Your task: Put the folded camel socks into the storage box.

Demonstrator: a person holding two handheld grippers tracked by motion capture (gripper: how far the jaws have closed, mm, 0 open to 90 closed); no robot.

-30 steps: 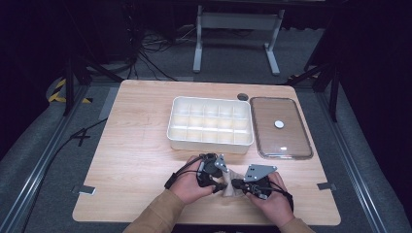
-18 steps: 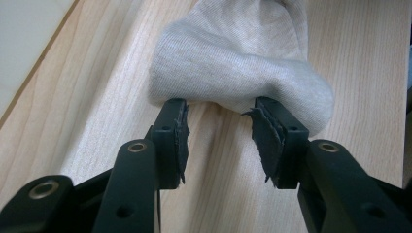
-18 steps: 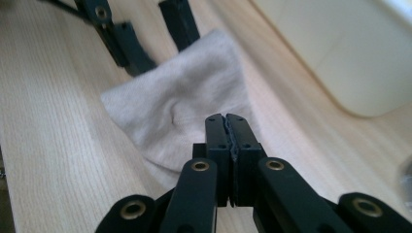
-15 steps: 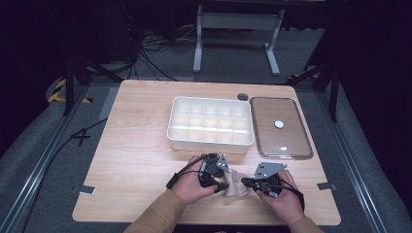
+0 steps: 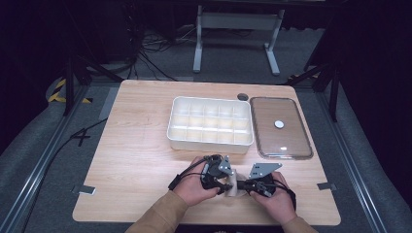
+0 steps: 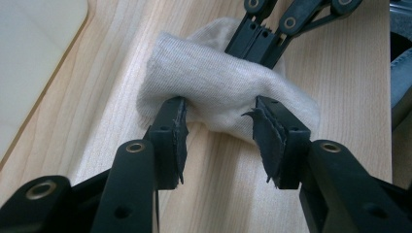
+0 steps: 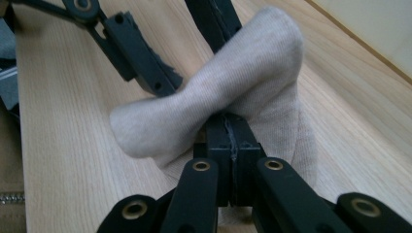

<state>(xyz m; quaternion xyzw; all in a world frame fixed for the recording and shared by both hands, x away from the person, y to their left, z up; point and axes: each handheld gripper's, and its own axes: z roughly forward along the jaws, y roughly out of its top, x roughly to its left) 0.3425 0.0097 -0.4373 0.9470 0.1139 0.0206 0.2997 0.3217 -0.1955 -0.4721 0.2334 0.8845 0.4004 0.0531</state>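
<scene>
A beige sock (image 5: 234, 184) lies bunched on the wooden table (image 5: 145, 160) near its front edge, between both hands. My left gripper (image 5: 227, 186) straddles the sock's middle; in the left gripper view its pads (image 6: 176, 112) press into the sock (image 6: 218, 82) from both sides and squeeze it narrow. My right gripper (image 5: 244, 185) comes from the opposite side. In the right gripper view, the right gripper (image 7: 228, 127) has its jaws closed tight together on the near fabric of the sock (image 7: 252, 63), which bulges above them.
A white compartment tray (image 5: 210, 144) stands behind the hands at mid table. A clear lid (image 5: 279, 141) with a white knob lies to its right. A dark round hole (image 5: 242, 96) sits near the far edge. Bare wood stretches to the left.
</scene>
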